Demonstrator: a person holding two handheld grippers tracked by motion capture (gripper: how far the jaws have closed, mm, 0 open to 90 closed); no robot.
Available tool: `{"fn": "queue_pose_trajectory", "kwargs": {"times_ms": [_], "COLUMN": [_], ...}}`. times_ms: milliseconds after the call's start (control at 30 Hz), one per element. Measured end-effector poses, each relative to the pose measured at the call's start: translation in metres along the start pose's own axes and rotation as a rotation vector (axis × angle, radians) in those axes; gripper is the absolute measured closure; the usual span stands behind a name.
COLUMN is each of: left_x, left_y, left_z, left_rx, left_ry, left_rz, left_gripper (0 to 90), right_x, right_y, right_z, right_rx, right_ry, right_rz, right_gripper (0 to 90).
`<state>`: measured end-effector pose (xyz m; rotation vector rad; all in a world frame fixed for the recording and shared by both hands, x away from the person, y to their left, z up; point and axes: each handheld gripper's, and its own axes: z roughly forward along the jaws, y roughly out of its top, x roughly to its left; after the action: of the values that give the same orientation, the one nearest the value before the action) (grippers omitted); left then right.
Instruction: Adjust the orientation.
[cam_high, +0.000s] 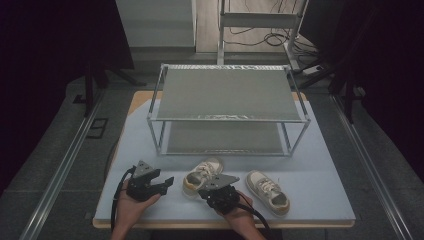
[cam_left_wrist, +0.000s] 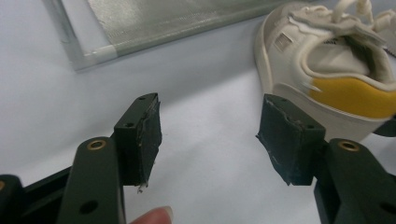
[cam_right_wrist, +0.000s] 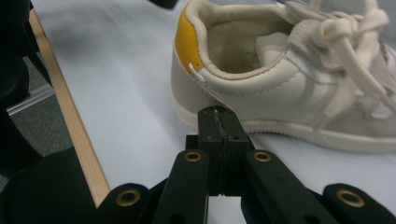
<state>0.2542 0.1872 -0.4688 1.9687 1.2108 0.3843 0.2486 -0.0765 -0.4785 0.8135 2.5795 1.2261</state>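
Note:
Two white sneakers with yellow heels lie on the pale table mat (cam_high: 320, 165) in front of a rack. My left gripper (cam_high: 167, 183) rests at the front left, pointing right at the heel of the left sneaker (cam_high: 202, 176). In the left gripper view its jaws (cam_left_wrist: 210, 135) stand open over bare mat, a short way from the yellow heel (cam_left_wrist: 355, 95). My right gripper (cam_high: 209, 189) sits between the two shoes. In the right gripper view it (cam_right_wrist: 218, 121) is shut on nothing, its tip right at the sole of the left sneaker (cam_right_wrist: 280, 88) near the heel. The right sneaker (cam_high: 268, 191) lies apart.
A two-tier metal shelf rack (cam_high: 227, 92) stands behind the shoes, and its lower corner (cam_left_wrist: 93, 53) is near my left gripper. The table's wooden front edge (cam_right_wrist: 70, 112) runs close by. Dark floor and rails surround the table.

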Motion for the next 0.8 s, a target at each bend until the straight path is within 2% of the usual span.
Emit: {"fn": "queue_pose_trajectory", "kwargs": {"times_ms": [67, 167, 267, 300, 367, 500, 533, 600, 800], "left_x": [-0.002, -0.004, -0.004, -0.003, -0.003, -0.002, -0.002, -0.002, -0.001], "left_y": [0.0, 0.0, 0.0, -0.001, -0.001, -0.002, -0.002, -0.001, 0.0], "left_z": [0.002, 0.003, 0.003, 0.004, 0.004, 0.004, 0.003, 0.002, 0.001], "left_rx": [0.004, 0.012, 0.011, 0.012, 0.015, 0.015, 0.012, 0.012, 0.017], "left_ry": [-0.005, -0.01, -0.013, -0.013, -0.013, -0.014, -0.013, -0.012, -0.021], "left_rz": [-0.001, 0.012, 0.013, 0.013, 0.01, 0.008, 0.007, 0.006, 0.001], "left_gripper": [38.3, 37.8, 37.4, 37.2, 37.1, 36.4, 35.7, 35.3, 34.4], "right_x": [0.0, 0.001, -0.002, -0.003, -0.004, -0.009, -0.012, -0.013, -0.023], "right_y": [0.0, -0.002, -0.004, -0.007, -0.009, -0.023, -0.031, -0.034, -0.053], "right_z": [0.003, 0.0, -0.016, -0.03, -0.035, -0.063, -0.074, -0.077, -0.105], "right_rx": [-0.012, -0.013, -0.043, -0.059, -0.066, -0.089, -0.098, -0.099, -0.118], "right_ry": [0.011, 0.002, -0.014, -0.031, -0.038, -0.071, -0.082, -0.09, -0.155], "right_rz": [0.01, 0.009, 0.023, 0.024, 0.03, 0.058, 0.078, 0.081, 0.12], "right_gripper": [89.2, 89.1, 89.1, 88.8, 88.8, 88.1, 88.0, 88.0, 88.0]}}
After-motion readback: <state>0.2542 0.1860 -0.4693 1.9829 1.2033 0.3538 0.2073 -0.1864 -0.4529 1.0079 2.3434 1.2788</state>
